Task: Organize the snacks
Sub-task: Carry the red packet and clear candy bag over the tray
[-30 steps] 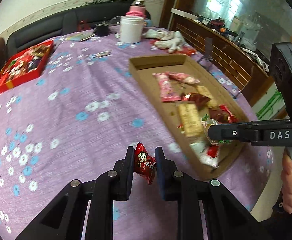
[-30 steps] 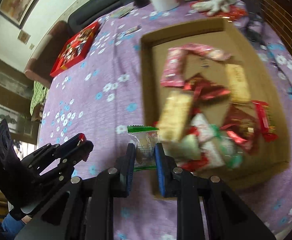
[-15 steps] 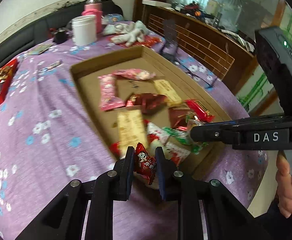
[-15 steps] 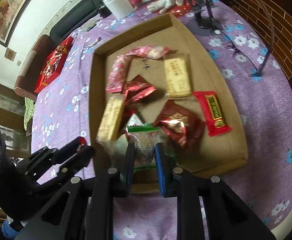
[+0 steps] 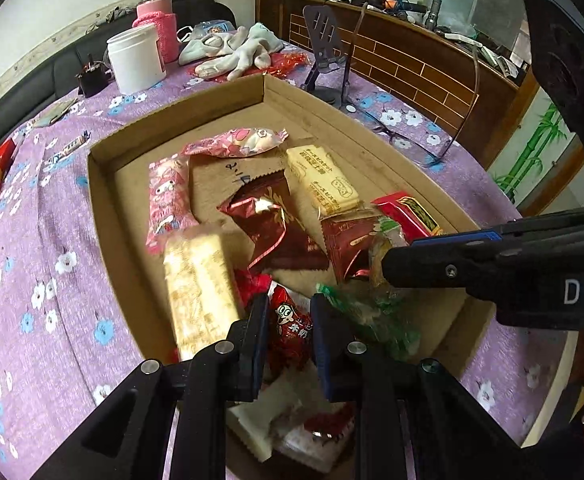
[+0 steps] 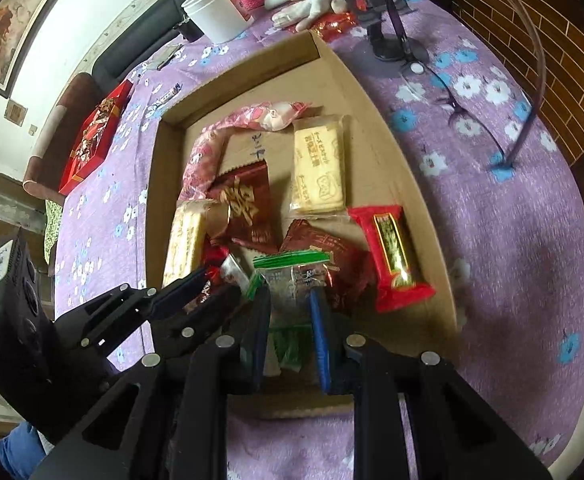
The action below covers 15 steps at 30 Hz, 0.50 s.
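Both grippers are hovering low-centre over the cardboard tray (image 5: 104, 208): left gripper (image 5: 290, 316) pinching red candy (image 5: 290, 326), right gripper (image 6: 290, 312) pinching green-edged packet (image 6: 292, 276) (contents blurry, probably a sweet). Next: releasing both inside.

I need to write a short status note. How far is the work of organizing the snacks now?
Done: many snacks already lie in the cardboard tray, such as the red bar and the pale biscuit pack. In hand: the left gripper clamps a small red packet and the right gripper a clear green-edged packet, both over the tray's near end. Left: releasing these two; one wrapped candy lies on the tablecloth.
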Available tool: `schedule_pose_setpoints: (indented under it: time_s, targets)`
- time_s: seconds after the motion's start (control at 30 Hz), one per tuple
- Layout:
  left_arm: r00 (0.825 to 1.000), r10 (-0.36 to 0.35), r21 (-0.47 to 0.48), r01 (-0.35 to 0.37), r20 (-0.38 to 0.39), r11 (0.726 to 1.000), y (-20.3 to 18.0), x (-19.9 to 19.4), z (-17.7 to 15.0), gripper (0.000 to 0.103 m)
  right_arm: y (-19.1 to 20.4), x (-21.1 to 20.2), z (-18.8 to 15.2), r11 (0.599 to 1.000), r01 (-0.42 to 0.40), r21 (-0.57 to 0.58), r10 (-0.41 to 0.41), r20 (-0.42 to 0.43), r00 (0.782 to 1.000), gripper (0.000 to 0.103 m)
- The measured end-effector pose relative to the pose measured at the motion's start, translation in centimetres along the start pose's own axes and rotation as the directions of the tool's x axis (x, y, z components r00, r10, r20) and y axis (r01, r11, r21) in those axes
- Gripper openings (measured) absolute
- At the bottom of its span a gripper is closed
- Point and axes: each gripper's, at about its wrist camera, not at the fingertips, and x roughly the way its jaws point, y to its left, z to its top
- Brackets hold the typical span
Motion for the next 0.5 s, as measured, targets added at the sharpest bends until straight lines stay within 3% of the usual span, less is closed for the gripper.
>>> schedule_pose_setpoints:
  time_s: [0.23, 0.5]
  targets:
    - [0.999, 0.039, 0.016, -0.039, 0.021, 0.999, -0.4, 0.1, 0.3, 0.02, 0.4, 0.3, 1.9, 1.0, 0.004, -0.018, -0.003, 0.037, 0.999, 0.019]
    - [0.995, 0.089, 0.064, -0.093, 0.051, 0.994, -1.0, -0.1, -0.1, 0.02, 1.1, 0.8, 1.7, 0.999, 0.005, -0.038, -0.004, 0.032, 0.999, 0.019]
